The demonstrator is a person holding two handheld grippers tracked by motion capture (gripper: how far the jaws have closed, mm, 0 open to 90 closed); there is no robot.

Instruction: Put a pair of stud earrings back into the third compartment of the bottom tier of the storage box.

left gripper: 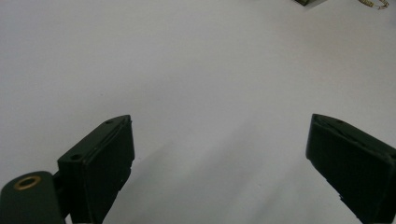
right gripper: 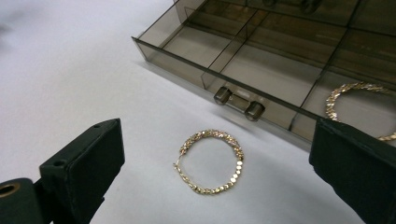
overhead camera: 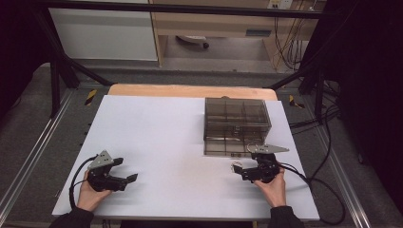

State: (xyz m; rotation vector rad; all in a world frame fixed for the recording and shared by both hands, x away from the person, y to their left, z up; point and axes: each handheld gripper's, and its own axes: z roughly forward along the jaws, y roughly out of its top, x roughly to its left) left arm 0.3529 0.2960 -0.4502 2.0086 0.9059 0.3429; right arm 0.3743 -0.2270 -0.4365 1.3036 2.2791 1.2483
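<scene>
White tabletop (overhead camera: pixel 157 142), smoked drawer organizer (overhead camera: pixel 236 124) at 2 o'clock.
Both my claws released: left gripper (left gripper: pixel 219 154) over bare table, right gripper (right gripper: pixel 215 172) straddling gold hoop earring (right gripper: pixel 210 161) just beside the drawer's handle (right gripper: pixel 239 103).

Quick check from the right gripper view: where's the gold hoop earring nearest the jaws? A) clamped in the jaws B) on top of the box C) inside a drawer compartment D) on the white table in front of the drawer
D: the gold hoop earring lies flat on the white table, just outside the open drawer, between the right gripper's open jaws and touching neither.
</scene>
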